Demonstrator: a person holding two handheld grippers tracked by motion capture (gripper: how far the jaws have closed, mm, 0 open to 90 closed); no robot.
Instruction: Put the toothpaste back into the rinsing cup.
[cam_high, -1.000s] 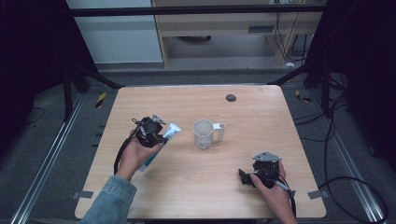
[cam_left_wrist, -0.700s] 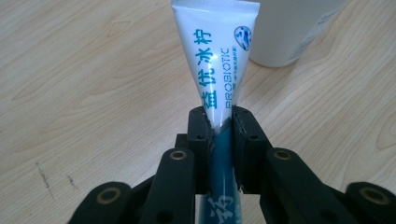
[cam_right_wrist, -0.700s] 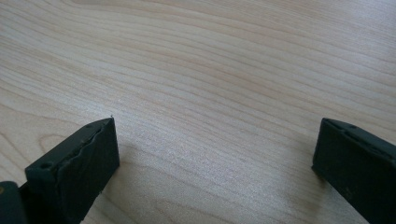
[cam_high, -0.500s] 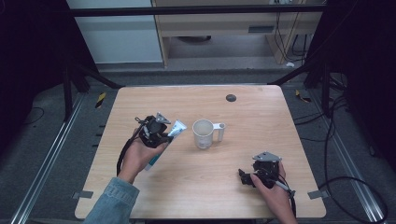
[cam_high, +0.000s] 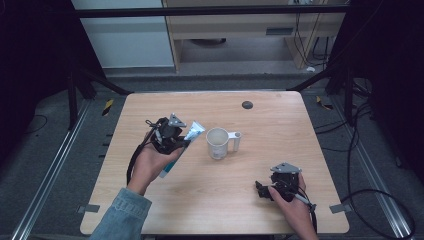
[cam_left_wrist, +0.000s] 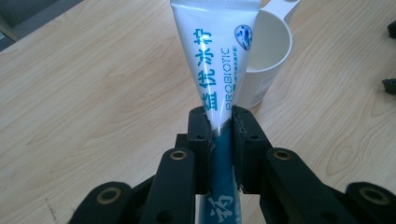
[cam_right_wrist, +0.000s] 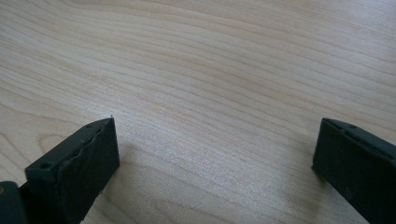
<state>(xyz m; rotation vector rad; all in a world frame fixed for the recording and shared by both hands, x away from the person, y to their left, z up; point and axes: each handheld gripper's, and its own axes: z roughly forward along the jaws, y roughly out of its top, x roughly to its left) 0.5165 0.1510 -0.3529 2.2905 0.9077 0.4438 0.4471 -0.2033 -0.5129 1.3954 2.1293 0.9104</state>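
Left gripper (cam_left_wrist: 219, 122) pinches toothpaste tube (cam_left_wrist: 219, 56) mid-body, crimped end aimed at mug (cam_high: 218, 143) mid-bench, likely for insertion. Right gripper (cam_right_wrist: 215, 154), jaws spread, idles near the bench's (cam_high: 280, 115) near right corner.

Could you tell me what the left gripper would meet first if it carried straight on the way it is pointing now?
Most likely the white mug: the left gripper points at it, with the clamped toothpaste tube reaching it first.
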